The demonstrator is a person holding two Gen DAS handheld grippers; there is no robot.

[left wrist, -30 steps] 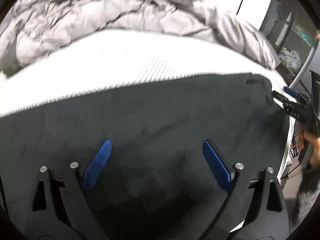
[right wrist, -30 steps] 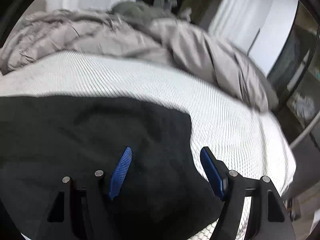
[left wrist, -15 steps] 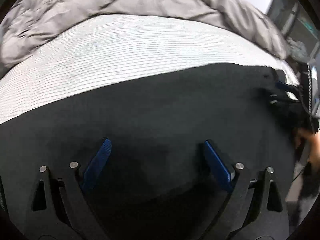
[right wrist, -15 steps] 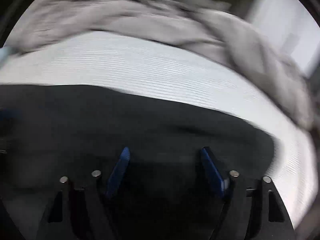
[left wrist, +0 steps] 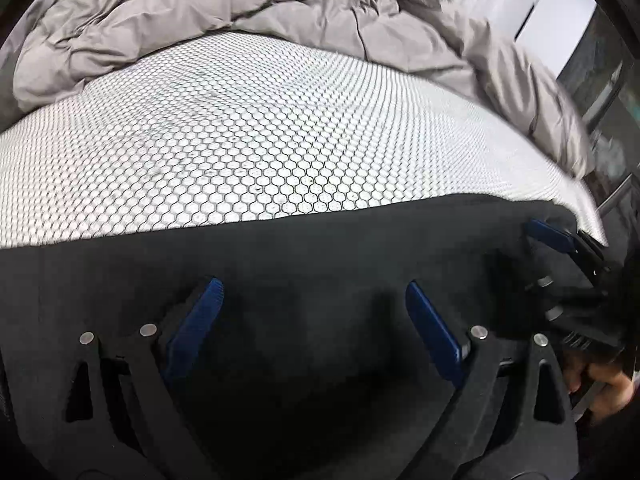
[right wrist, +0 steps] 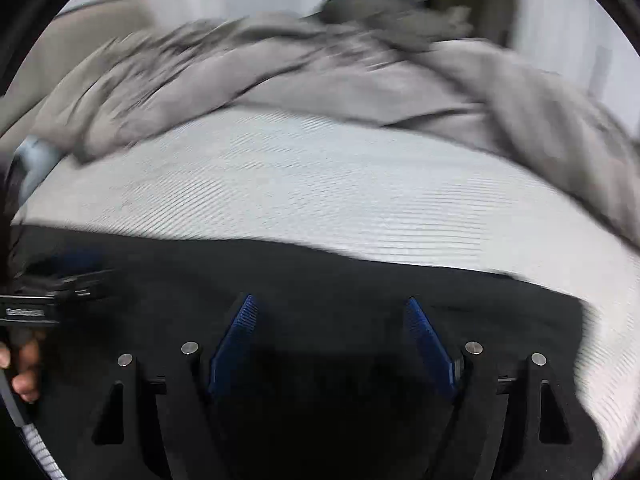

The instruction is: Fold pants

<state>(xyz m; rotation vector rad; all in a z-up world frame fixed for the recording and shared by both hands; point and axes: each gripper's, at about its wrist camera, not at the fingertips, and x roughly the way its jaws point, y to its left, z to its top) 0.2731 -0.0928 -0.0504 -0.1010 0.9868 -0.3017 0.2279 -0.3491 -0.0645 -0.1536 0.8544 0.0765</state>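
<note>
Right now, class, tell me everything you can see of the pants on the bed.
The pants are black, of a soft matte cloth, spread flat and fairly smooth on the white honeycomb mattress. Their far edge runs straight across the bed, ending in a corner near the mattress's right edge. No waistband, pockets or separate legs can be made out. Both grippers, left and right, sit open over them, gripping no cloth. The grey duvet lies apart, further back.

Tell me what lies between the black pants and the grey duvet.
Between the black pants and the grey duvet lies only a bare stretch of the white honeycomb-patterned mattress, sharpest in the left wrist view; the right wrist view is blurred.
</note>
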